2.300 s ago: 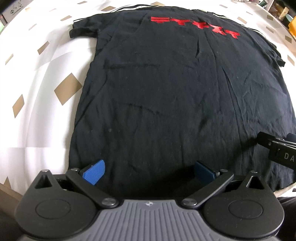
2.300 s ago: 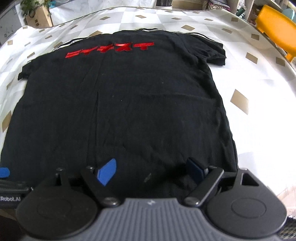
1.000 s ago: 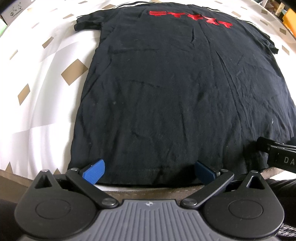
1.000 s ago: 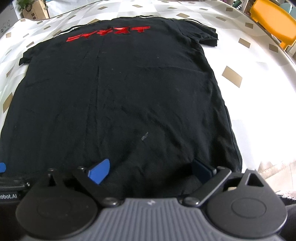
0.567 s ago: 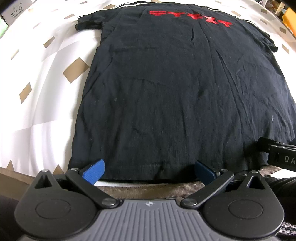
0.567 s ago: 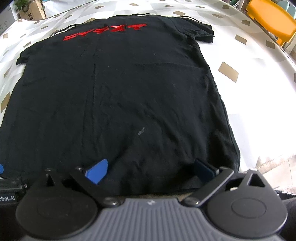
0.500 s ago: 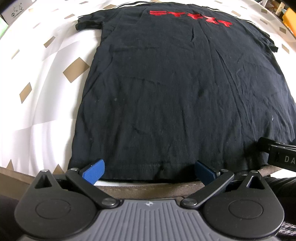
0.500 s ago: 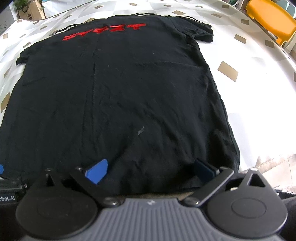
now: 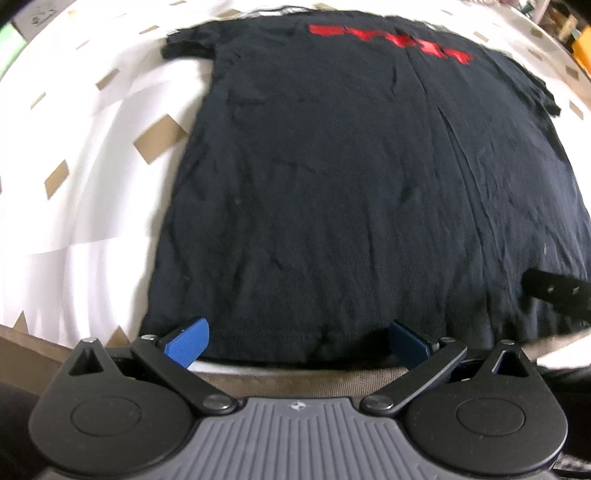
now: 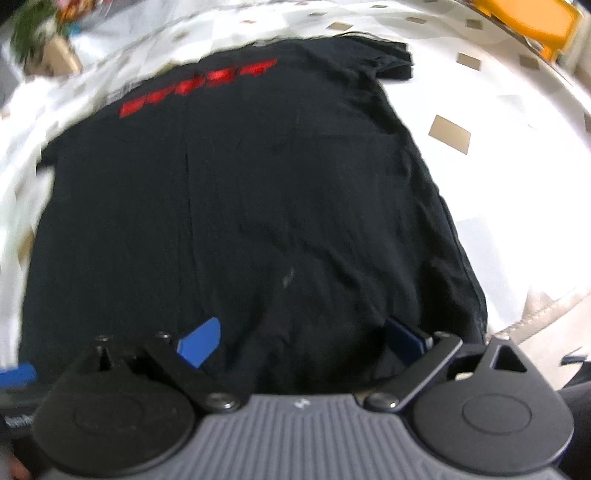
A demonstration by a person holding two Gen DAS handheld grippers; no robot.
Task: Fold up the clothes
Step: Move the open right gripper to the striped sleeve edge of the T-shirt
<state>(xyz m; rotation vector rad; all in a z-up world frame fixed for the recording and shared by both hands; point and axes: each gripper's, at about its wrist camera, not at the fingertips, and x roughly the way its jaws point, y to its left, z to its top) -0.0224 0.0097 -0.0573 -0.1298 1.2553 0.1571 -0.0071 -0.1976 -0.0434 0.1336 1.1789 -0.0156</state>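
A black T-shirt [image 9: 351,192] with red lettering [image 9: 388,40] at its far end lies spread flat on the white patterned cover [image 9: 74,206]. My left gripper [image 9: 297,341] is open at the near hem, left of centre, its blue fingertips [image 9: 186,341] spread wide over the hem's edge. In the right wrist view the same T-shirt [image 10: 240,206] fills the frame, blurred. My right gripper [image 10: 302,343] is open over the hem near the shirt's right corner. Neither holds cloth. Each gripper shows at the edge of the other's view: the right gripper [image 9: 557,295] and the left gripper [image 10: 16,373].
The table's tan front edge [image 9: 295,380] runs just under my left fingers and shows again as the front edge [image 10: 535,314] on the right. An orange object [image 10: 524,22] sits beyond the far right corner. A cardboard box with a plant [image 10: 48,48] stands far left.
Over the earlier frames both grippers drew back from above the shirt to its near hem. In the last half second the right wrist view has tilted and blurred; the left has barely shifted.
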